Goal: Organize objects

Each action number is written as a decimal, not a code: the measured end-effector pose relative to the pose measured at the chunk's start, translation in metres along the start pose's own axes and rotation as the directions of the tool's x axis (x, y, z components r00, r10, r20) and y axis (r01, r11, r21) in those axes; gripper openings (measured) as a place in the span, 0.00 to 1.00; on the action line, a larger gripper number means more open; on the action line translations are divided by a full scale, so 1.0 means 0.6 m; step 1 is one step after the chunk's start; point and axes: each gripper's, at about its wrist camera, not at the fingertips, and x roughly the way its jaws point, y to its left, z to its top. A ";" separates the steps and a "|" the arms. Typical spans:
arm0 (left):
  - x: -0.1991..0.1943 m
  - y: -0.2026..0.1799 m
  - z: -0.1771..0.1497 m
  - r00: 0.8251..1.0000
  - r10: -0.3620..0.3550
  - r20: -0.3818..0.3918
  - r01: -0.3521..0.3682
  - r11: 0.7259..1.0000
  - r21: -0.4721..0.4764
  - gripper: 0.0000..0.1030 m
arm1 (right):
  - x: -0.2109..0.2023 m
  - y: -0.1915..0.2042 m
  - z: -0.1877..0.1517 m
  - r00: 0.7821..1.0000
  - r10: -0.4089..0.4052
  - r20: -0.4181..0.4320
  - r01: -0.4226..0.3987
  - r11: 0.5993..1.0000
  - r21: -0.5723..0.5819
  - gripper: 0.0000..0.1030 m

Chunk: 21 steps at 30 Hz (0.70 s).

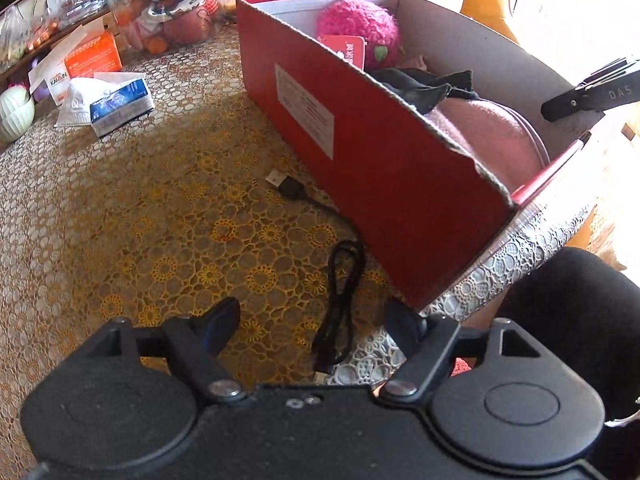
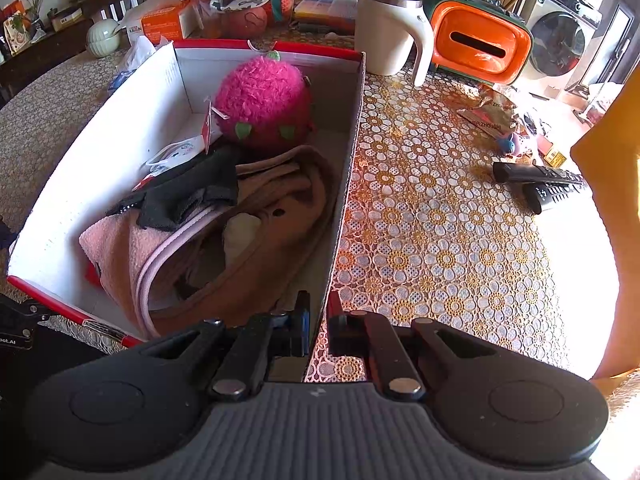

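The left tool point(image 1: 314, 320) hangs with its jaws spread above a coiled black USB cable point(image 1: 340, 280) on the lace-covered table point(image 1: 140, 220). The right tool point(image 2: 318, 314) is clamped on the near wall of the red cardboard box point(image 2: 96, 136). Ahead of it, inside the box, lie a pink plush ball point(image 2: 260, 102) and folded cloths. To its right lie two remotes point(image 2: 540, 184); beyond them stands a washing machine point(image 2: 560, 40).
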 end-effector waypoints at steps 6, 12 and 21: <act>0.003 -0.001 -0.002 1.000 -0.002 0.015 0.002 1.000 -0.004 0.56 | 0.001 0.000 -0.001 1.000 -0.001 -0.002 0.001 1.000 0.000 0.07; -0.001 -0.003 0.002 1.000 -0.007 0.022 0.007 1.000 0.008 0.10 | 0.001 0.000 -0.001 1.000 -0.002 -0.001 0.002 1.000 0.000 0.07; -0.031 0.019 0.023 0.996 0.047 0.078 -0.041 0.996 -0.083 0.06 | -0.002 0.001 -0.001 1.000 -0.009 0.007 0.009 1.000 -0.001 0.07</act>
